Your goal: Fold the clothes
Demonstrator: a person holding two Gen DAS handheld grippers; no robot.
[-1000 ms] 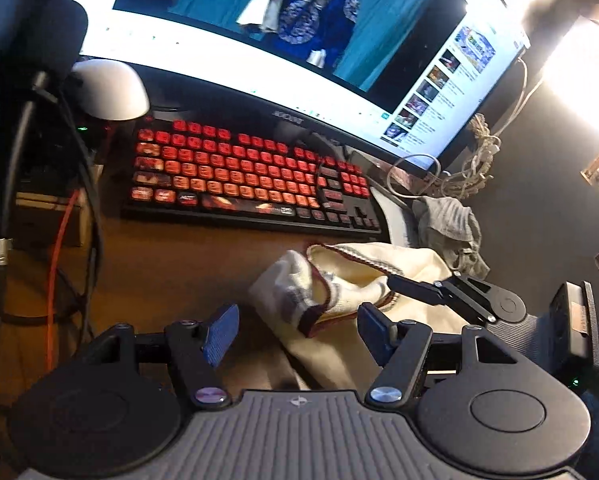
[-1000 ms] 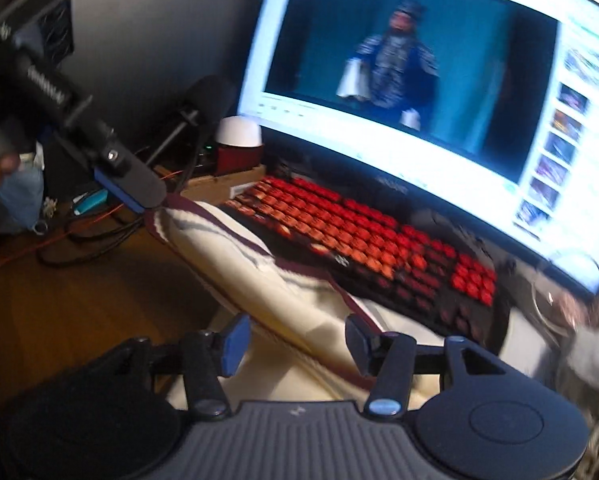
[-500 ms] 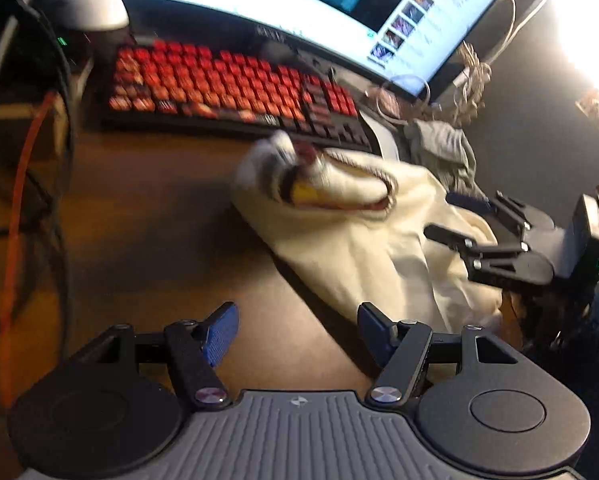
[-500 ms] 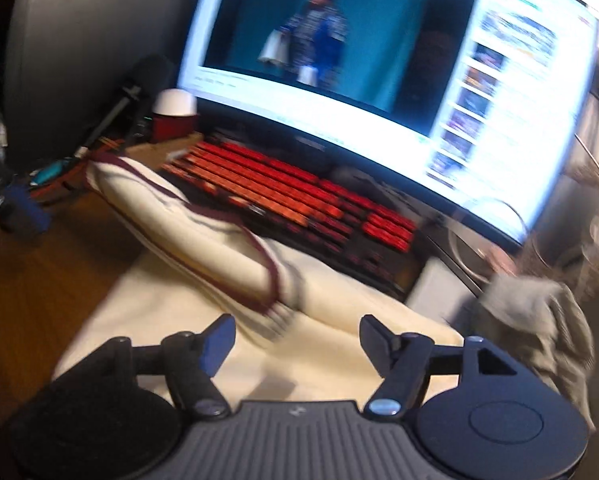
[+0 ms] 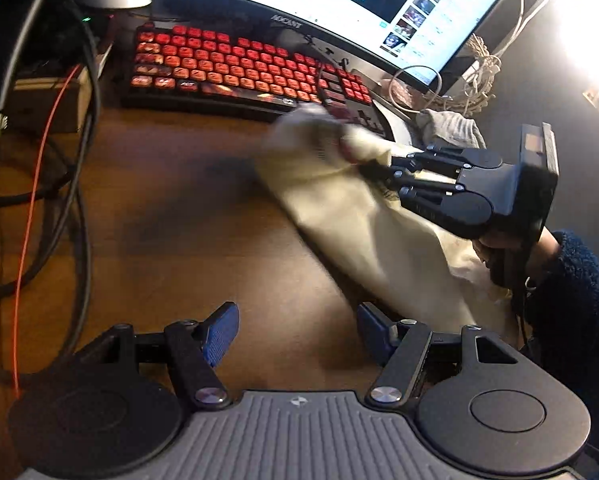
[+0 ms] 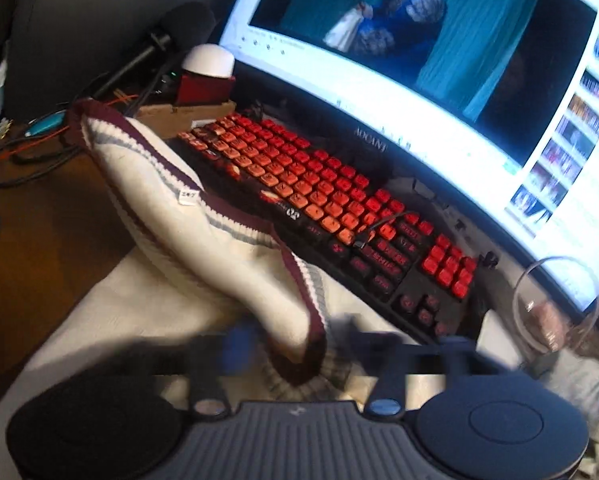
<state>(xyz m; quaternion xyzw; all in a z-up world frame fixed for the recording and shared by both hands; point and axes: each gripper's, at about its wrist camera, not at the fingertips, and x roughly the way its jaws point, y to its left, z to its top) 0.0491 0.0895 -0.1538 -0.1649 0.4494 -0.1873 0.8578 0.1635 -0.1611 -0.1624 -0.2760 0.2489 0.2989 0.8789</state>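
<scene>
At the lower centre of the left wrist view we see our left gripper (image 5: 297, 330) wide open and empty over the desk (image 5: 203, 220); at right, our right gripper (image 5: 383, 170) is closing on the cream sweater (image 5: 359, 216), heaped before the keyboard (image 5: 243, 68).

left wrist: close, angled down at desk (image 5: 203, 240) | right wrist: same | shared: keyboard (image 5: 235, 64), monitor (image 6: 439, 92)
</scene>
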